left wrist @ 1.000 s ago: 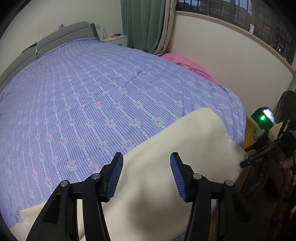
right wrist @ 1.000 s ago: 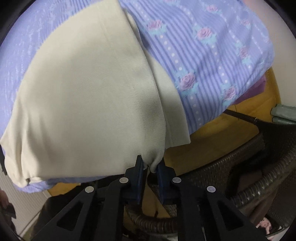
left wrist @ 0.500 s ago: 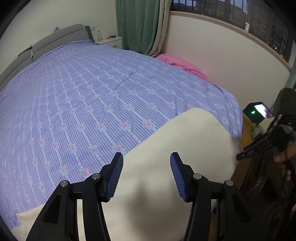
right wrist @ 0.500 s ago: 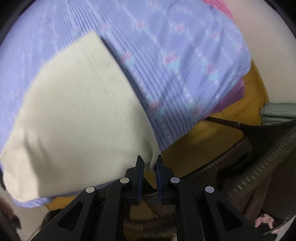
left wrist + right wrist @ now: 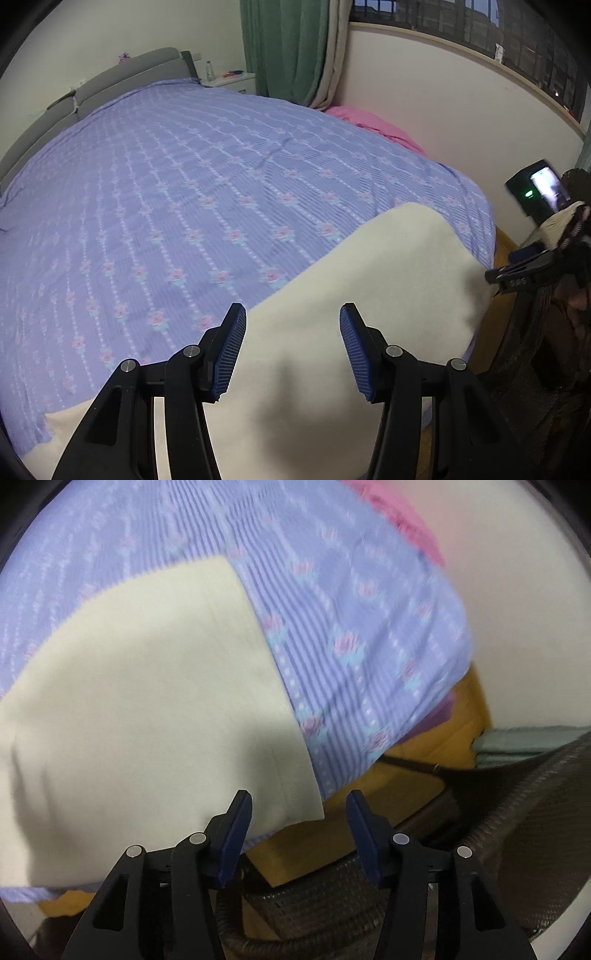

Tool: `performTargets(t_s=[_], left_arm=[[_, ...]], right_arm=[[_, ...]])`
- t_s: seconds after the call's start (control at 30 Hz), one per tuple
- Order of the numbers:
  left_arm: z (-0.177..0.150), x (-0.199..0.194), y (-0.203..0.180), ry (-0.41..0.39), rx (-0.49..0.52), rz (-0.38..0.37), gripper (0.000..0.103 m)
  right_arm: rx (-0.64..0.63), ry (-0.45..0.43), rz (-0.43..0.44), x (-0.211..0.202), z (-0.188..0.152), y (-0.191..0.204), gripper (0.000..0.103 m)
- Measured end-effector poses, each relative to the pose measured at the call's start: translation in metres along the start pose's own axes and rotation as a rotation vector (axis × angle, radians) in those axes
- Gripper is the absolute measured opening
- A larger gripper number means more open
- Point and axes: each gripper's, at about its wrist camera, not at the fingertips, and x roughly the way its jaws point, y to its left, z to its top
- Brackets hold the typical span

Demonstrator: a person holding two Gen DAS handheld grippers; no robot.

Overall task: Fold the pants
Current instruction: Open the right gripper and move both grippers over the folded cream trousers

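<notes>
In the left wrist view, the left gripper (image 5: 291, 347) is seen with its jaws spread wide and nothing held between them. The cream pants (image 5: 351, 295) are laid along the near edge of the bed (image 5: 184, 177), directly beneath and ahead of these jaws, the cloth passing under both fingers. The long axis of the garment is seen to run from the lower left toward the right, where its far end is draped over the bed's corner. The right gripper (image 5: 517, 275) is glimpsed just off that end, apart from the cloth.

In the right wrist view, the right gripper (image 5: 299, 838) is shown released as well, its jaws parted and empty. The pants (image 5: 147, 701) are spread up and to the left of the jaws, and their lower corner is found just above the left finger, not touched by it. A wicker chair (image 5: 498, 812) is seen below and to the right.

The right end is judged to be nearer the right gripper, the middle and left stretch nearer the left one; the next fold is expected to be taken across the long axis.
</notes>
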Motion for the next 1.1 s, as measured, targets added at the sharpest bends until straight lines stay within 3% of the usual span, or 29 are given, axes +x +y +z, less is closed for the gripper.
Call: performTargets(t_s=[0.17, 0.3, 0.47, 0.57, 0.7, 0.8, 1.1], left_arm=[[-0.022, -0.029, 0.047, -0.021, -0.049, 0.029, 0.053], [-0.052, -0.055, 0.096, -0.041, -0.098, 0.074, 0.061], [-0.107, -0.093, 0.176, -0.036, -0.175, 0.167, 0.063], [-0.15, -0.125, 0.229, -0.031, -0.23, 0.238, 0.064], [-0.208, -0.159, 0.285, -0.026, -0.307, 0.309, 0.065], [-0.256, -0.184, 0.327, -0.012, -0.39, 0.36, 0.065], [-0.368, -0.216, 0.403, 0.036, -0.628, 0.473, 0.065]], right_arm=[[0.017, -0.151, 0.029, -0.052, -0.012, 0.042, 0.054], [0.004, -0.299, 0.071, -0.088, -0.029, 0.098, 0.065], [-0.042, -0.453, 0.116, -0.121, -0.053, 0.186, 0.067], [-0.072, -0.521, 0.197, -0.144, -0.07, 0.25, 0.069], [-0.169, -0.577, 0.262, -0.16, -0.094, 0.329, 0.069], [-0.26, -0.567, 0.318, -0.17, -0.113, 0.392, 0.069], [-0.546, -0.586, 0.423, -0.2, -0.176, 0.538, 0.069]])
